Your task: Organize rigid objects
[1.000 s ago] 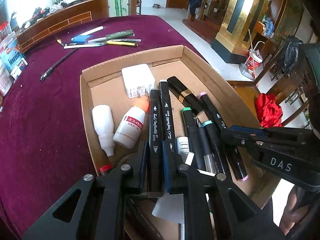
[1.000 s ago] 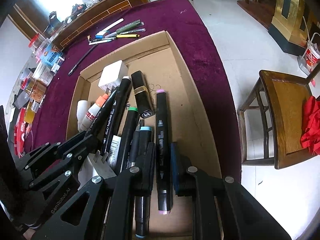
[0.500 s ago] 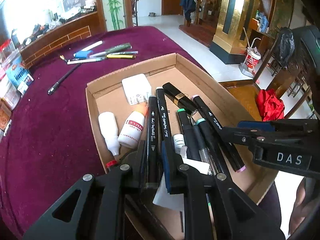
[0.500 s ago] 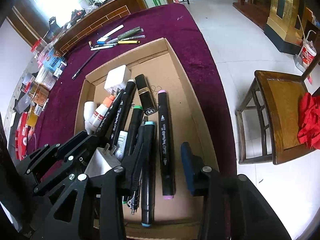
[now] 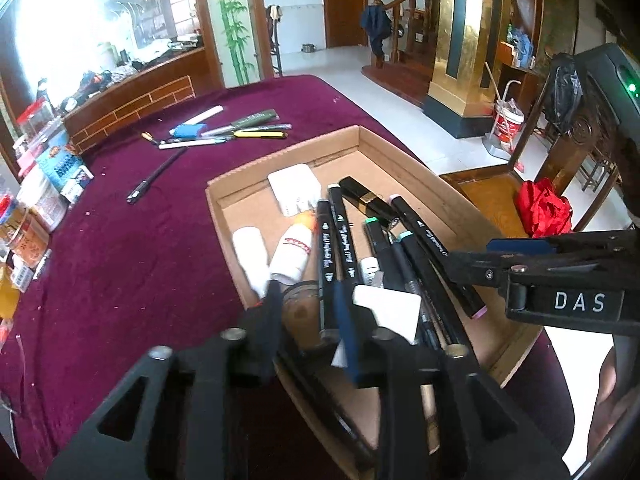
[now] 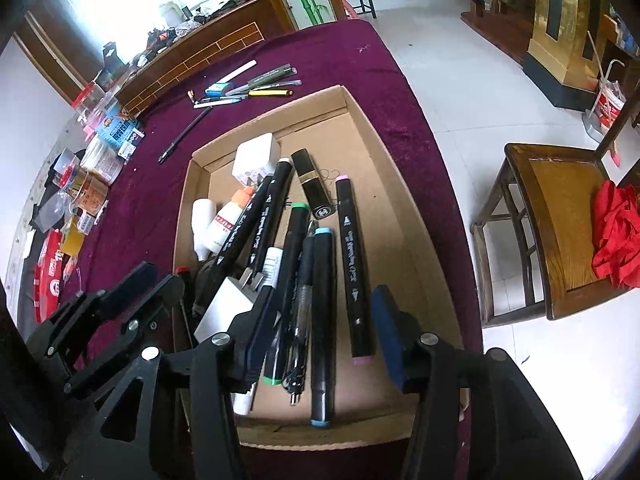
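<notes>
Having just let go of the black markers, I am lifting my left gripper (image 5: 310,320) and right gripper (image 6: 326,316), jaws opening empty, above the shallow brown cardboard tray (image 6: 404,216).

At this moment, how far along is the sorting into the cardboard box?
Done: the markers, two white bottles and a charger lie in the cardboard box. In hand: nothing; the left gripper and right gripper have just been opening, their fingers pressing on nothing. Left: loose pens and a black pen on the purple tablecloth.
</notes>
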### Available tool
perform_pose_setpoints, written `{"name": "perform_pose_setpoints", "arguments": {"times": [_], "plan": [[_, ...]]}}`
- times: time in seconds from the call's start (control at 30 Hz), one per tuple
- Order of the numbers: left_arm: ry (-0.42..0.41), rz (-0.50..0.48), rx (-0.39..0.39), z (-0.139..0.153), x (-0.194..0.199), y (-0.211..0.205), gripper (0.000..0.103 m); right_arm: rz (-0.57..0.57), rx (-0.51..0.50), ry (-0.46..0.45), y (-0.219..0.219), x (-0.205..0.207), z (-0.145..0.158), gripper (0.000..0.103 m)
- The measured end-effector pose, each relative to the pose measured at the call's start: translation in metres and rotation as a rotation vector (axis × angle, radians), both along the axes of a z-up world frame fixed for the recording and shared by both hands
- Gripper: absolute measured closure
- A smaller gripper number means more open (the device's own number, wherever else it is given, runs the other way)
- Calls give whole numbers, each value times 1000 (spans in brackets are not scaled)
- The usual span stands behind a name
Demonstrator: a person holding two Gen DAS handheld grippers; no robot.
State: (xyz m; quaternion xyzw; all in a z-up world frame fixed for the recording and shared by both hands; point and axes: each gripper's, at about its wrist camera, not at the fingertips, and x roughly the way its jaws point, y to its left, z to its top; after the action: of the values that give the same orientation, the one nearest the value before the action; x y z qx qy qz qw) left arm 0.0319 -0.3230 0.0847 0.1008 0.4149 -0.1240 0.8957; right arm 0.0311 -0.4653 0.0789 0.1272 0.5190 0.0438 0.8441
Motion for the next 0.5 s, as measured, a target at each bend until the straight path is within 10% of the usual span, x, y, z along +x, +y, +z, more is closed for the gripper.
{"name": "perform_pose_setpoints", "arguments": {"times": [0.5], "plan": [[-80,73,15,12,-24,47,28,-17,-104,-102,31,-41,17,14]]}}
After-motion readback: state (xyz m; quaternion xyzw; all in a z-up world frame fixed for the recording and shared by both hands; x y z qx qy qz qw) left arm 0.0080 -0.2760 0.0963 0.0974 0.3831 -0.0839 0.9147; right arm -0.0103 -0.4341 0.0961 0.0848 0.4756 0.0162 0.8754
